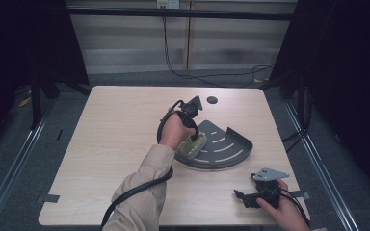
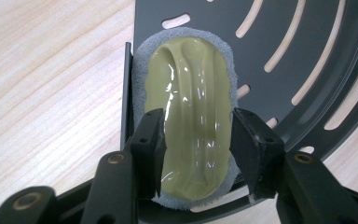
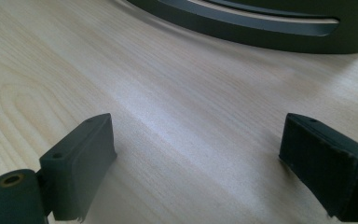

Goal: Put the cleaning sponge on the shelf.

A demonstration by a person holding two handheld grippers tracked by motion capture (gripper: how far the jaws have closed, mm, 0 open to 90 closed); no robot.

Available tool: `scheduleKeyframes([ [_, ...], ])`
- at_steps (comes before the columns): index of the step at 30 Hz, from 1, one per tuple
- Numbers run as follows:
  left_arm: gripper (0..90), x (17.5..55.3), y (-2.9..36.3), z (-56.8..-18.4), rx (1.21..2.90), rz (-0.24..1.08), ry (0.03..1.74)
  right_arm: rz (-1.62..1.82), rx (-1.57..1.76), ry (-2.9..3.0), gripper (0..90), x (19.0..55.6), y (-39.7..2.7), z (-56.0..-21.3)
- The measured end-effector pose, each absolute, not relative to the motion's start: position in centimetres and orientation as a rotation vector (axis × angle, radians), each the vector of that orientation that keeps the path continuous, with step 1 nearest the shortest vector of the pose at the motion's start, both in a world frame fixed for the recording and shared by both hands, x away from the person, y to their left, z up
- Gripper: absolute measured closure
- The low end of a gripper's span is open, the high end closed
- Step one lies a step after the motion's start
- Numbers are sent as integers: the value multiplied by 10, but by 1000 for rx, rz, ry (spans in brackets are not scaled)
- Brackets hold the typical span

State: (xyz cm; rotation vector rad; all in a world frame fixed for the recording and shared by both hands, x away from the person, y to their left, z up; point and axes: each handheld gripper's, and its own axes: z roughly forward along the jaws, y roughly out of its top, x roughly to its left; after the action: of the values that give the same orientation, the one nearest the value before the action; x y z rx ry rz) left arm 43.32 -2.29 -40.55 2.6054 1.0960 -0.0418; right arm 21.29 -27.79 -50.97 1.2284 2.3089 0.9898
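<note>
The table (image 1: pixel 115 144) has a pale wood-grain top with a smooth, faintly sheeny finish. On it lies a dark grey slotted tray (image 2: pixel 307 56) that looks like painted metal, matt and even. The sponge (image 2: pixel 186 112) has a glossy, wet-looking yellow-green plastic back and a rough, fuzzy grey edge. The left gripper (image 2: pixel 196 140) and the right gripper (image 3: pixel 198 168) have matt black plastic jaws with finely textured pads. The sleeve (image 1: pixel 144 192) is soft beige cloth.
</note>
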Motion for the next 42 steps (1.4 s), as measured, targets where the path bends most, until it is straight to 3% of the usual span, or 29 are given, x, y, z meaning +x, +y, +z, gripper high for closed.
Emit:
scheduleKeyframes([
  [42, 304, 425, 20, -377, 2617, -47, 1158, 991, 1230, 2315, 95, 212, -278, -509],
])
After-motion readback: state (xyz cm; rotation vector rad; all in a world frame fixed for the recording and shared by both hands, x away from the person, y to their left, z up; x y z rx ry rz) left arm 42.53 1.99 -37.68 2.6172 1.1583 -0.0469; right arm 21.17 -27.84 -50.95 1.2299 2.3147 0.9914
